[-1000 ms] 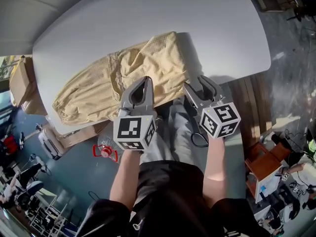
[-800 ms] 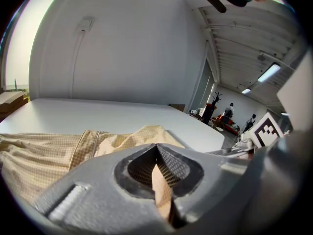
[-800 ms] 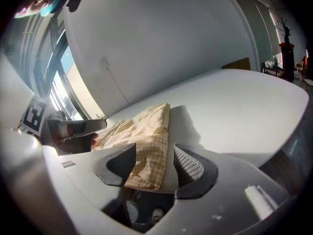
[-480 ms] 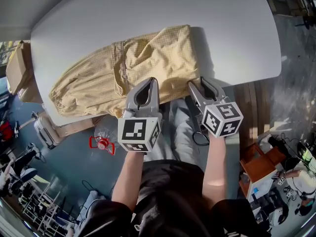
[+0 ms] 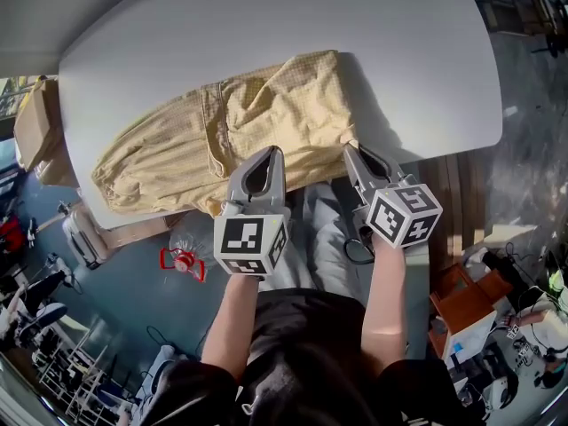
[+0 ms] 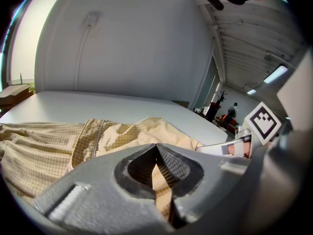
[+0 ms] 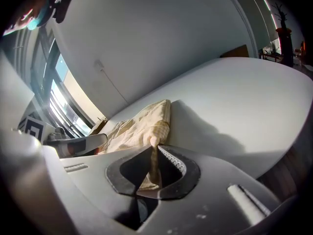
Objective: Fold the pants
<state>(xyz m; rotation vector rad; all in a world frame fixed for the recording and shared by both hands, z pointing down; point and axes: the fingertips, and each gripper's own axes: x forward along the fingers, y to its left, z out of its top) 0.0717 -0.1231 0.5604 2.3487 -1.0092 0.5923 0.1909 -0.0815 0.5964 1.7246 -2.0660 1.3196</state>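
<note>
Pants [image 6: 44, 151]: one end running off left gripper view's left edge. Table [image 5: 266, 25]: far side being cropped at head view's top.

Pants [image 5: 231, 136] lie on table [image 5: 293, 16], nr its front edge, running from table's L end toward the middle; far half and R side of table bare. L gripper [image 5: 274, 152] at pants' front edge, jaws pinching cloth. R gripper [image 5: 350, 147] just beside it to the R, at pants' front-R corner; its jaws just closing, cloth btwn them. Person's lap [image 5: 319, 229] below table edge, behind both grippers. Cardboard box [image 5: 34, 131] off table's L end. Bottle [image 5: 188, 242] on floor, L of L gripper.
</note>
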